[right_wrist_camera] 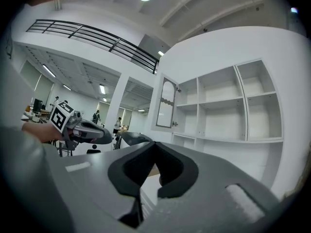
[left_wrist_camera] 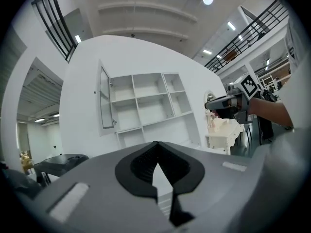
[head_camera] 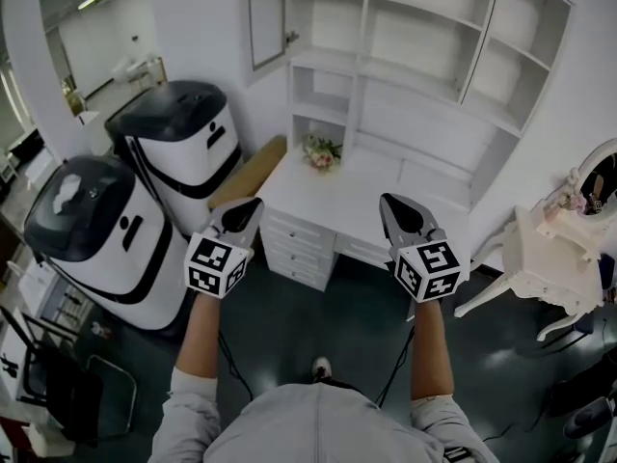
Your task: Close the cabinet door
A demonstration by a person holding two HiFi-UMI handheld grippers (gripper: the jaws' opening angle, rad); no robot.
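Observation:
A white wall unit of open shelves (head_camera: 424,46) stands over a white desk (head_camera: 357,201). At its upper left a narrow mirrored cabinet door (head_camera: 267,17) stands swung open; it shows as the door (left_wrist_camera: 105,98) in the left gripper view and as the door (right_wrist_camera: 166,103) in the right gripper view. My left gripper (head_camera: 243,212) and right gripper (head_camera: 397,210) are held level side by side before the desk, well short of the door. Both are shut with nothing in them. In each gripper view the other one shows: the right gripper (left_wrist_camera: 221,102), the left gripper (right_wrist_camera: 92,130).
Two big white-and-black rounded machines (head_camera: 183,143) (head_camera: 96,230) stand at the left. A small flower bunch (head_camera: 321,152) sits on the desk's far left corner, above the drawers (head_camera: 299,244). An ornate white side table (head_camera: 540,249) is at the right, a black chair (head_camera: 58,384) at the lower left.

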